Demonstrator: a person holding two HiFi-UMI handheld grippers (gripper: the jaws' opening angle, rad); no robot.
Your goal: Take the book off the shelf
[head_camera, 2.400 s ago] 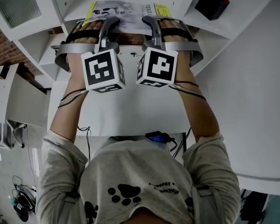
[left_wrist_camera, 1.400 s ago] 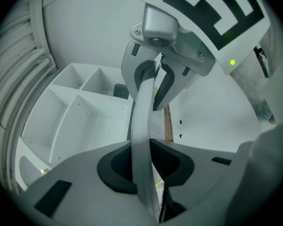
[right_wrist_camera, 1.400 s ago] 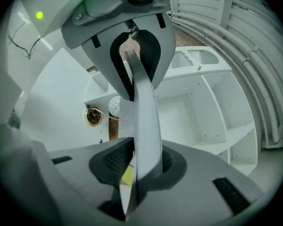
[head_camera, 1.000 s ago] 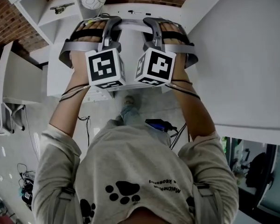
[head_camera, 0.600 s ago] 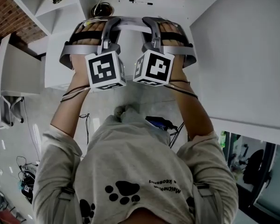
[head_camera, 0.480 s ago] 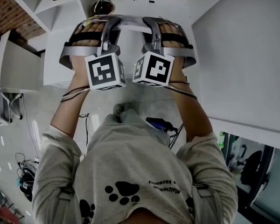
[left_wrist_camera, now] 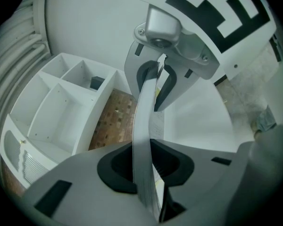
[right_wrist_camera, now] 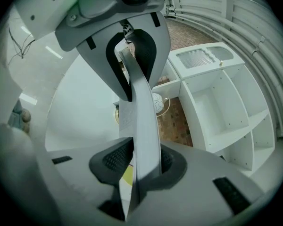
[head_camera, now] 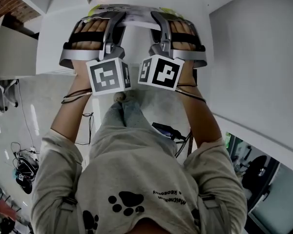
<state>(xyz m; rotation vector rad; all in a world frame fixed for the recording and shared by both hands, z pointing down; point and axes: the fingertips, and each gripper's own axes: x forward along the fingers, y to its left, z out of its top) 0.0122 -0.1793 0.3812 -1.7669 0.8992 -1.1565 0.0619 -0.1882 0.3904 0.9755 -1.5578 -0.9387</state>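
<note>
Both tongs clenched on the same book.

- Left tongs (head_camera: 118,17): jaws pressed on the book (head_camera: 136,12) at its near edge, left part. In the left gripper view the dark pads (left_wrist_camera: 117,169) pinch the thin grey block of pages (left_wrist_camera: 144,121), seen edge-on and running straight away from the left tongs (left_wrist_camera: 144,167).
- Right tongs (head_camera: 157,17): the same hold just to the right of the left pair, jaws closed on the book's near edge. In the right gripper view the pads (right_wrist_camera: 114,160) grip it on both faces; the book (right_wrist_camera: 144,112) stands edge-on between them at the right tongs (right_wrist_camera: 144,166).
- Each pair shows in the other's view, clamped on the book's far end: the right tongs (left_wrist_camera: 155,74), the left tongs (right_wrist_camera: 132,36).
- The two marker cubes (head_camera: 107,75) (head_camera: 161,72) sit side by side, close but apart, behind the jaws.
- The book is off the shelf, carried in the air between the two tongs, over a white counter (head_camera: 51,40) that lies under and ahead of them. A yellow patch on the cover shows beside the left tongs.
- The white shelf unit (left_wrist_camera: 61,112) lies off to the left of the left tongs, well apart from the book; a small dark box (left_wrist_camera: 96,83) sits in one compartment. From the right tongs the same kind of white shelf (right_wrist_camera: 221,107) stands out to the right.
- A round patterned vase (right_wrist_camera: 160,102) stands beyond the right tongs, past the book, with a brick wall (right_wrist_camera: 179,124) behind it.
- Below the cubes: bare forearms, a pale shirt with paw prints (head_camera: 132,199), and cables on the floor (head_camera: 19,167) away to the left.
</note>
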